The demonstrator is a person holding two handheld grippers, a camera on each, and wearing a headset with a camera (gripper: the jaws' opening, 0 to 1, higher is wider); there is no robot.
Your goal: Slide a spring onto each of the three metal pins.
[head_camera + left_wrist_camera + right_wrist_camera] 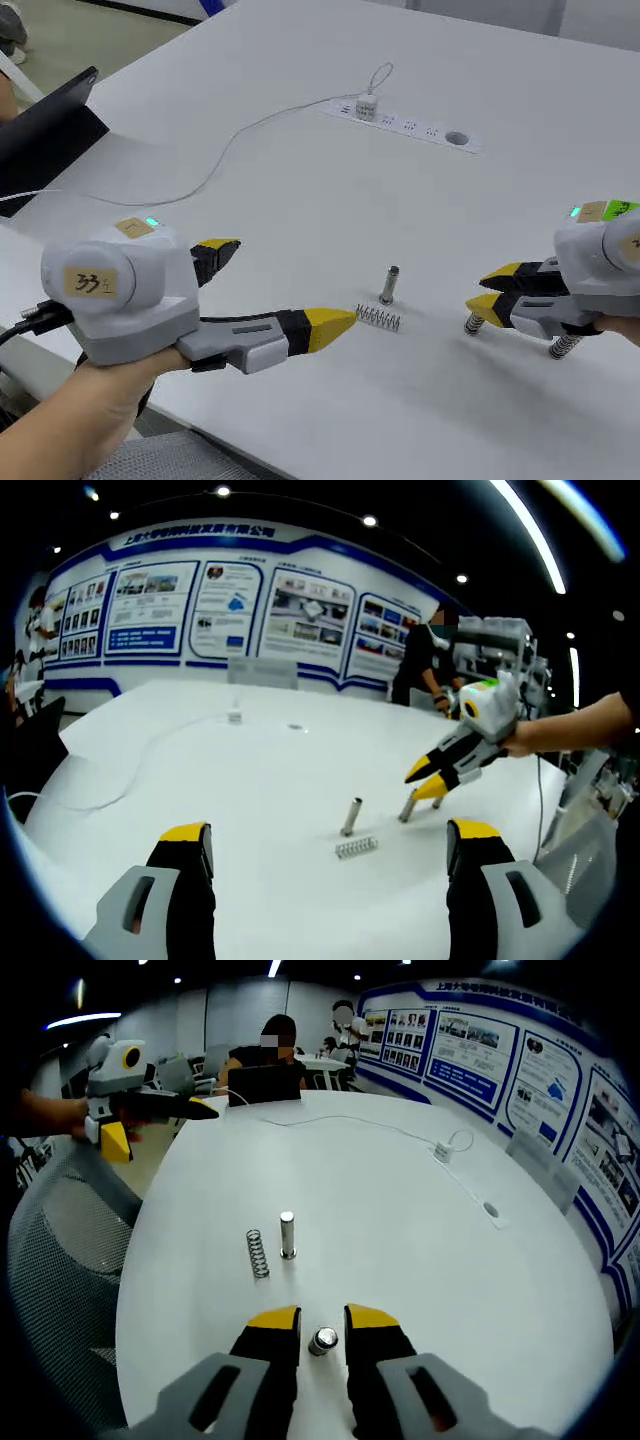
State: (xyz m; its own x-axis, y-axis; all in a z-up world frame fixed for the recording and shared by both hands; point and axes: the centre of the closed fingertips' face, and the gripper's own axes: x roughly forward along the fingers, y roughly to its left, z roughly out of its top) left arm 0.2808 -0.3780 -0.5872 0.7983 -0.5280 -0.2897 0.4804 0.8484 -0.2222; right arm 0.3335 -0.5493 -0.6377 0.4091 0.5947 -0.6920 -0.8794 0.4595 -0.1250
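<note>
L tongs [272, 287] are held wide open and empty, low over the surface [300, 180], one tip set just beside the loose spring [379, 318], prob. lined up for a pickup. That spring is laid flat beside the bare pin [389, 285], stood upright, so it can be fed on next. R tongs [492, 290] are narrowly parted, nothing gripped, just above a sprung pin [473, 323]; a 2nd sprung pin [563, 346] is stood nearby. Est. two of three done.
</note>
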